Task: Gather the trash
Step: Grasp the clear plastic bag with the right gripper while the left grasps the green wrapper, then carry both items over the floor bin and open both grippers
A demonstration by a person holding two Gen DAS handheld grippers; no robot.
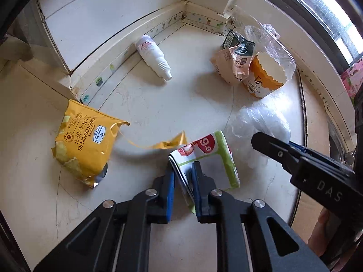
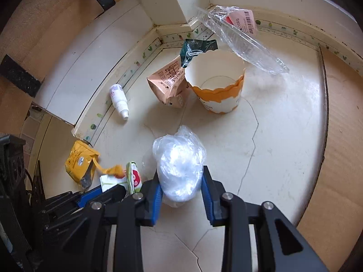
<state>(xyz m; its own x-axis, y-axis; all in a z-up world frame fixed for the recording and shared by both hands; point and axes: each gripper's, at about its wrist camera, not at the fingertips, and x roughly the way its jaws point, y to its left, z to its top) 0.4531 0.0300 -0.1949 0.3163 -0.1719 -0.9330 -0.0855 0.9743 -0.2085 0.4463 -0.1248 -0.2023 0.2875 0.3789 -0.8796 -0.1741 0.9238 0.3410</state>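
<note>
While left tongs (image 1: 183, 170) pinch a green-white wrapper (image 1: 213, 156), right tongs (image 2: 181, 181) squeeze crumpled plastic (image 2: 179, 158).

Right claw (image 2: 181, 181) low over cream floor (image 2: 283, 136), blue pads (image 2: 157, 196) on both sides of crumpled clear plastic bag (image 2: 179, 167), pressing its flanks. Left of it: folded green-white wrapper (image 2: 133, 178) in left claw (image 2: 109, 191), then torn yellow cracker bag (image 2: 79, 162). Far: paper cup (image 2: 216, 83) upright, tan carton (image 2: 168, 83) leaning against it, white bottle (image 2: 119, 100) lying near baseboard, clear plastic tray (image 2: 240, 38) propped on wall.
</note>
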